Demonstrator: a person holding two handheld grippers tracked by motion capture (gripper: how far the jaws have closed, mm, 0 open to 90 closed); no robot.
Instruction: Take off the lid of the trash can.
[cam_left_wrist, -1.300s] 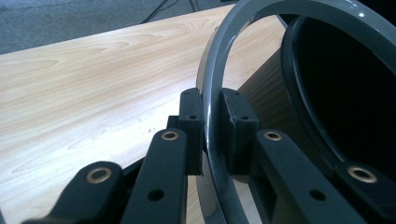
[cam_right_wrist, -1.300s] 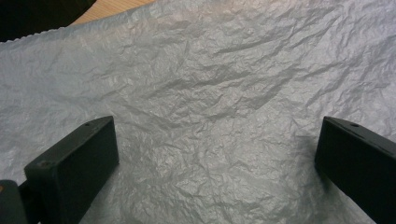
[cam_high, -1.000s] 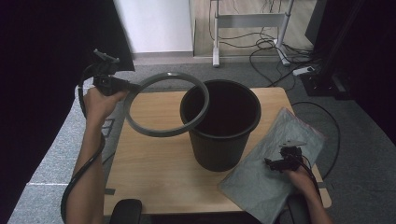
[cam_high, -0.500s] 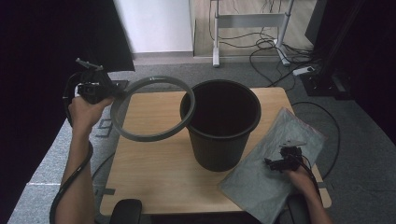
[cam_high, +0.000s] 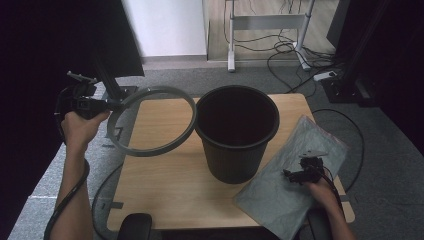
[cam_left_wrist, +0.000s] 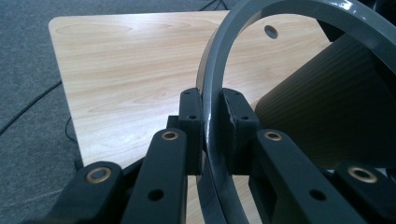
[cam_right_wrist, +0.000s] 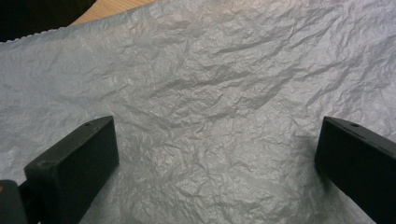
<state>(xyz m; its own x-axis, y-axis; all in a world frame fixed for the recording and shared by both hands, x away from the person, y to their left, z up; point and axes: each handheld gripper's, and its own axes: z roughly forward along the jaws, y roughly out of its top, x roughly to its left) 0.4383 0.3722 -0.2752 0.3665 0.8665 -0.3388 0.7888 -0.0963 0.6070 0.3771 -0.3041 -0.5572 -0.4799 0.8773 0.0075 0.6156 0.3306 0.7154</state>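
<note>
Your left tongs (cam_high: 107, 104) are clamped on the grey ring (cam_high: 152, 121), held off the bench (cam_high: 165, 185) edge, beside the black bin (cam_high: 236, 132). Right tongs (cam_high: 295, 175) gape wide, poised over the grey bag (cam_right_wrist: 201, 93) directly beneath; that hand is nearer.

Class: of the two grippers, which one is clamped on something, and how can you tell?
The left gripper: it pinches the grey ring above the table. The right gripper hangs open over the grey bag.
</note>
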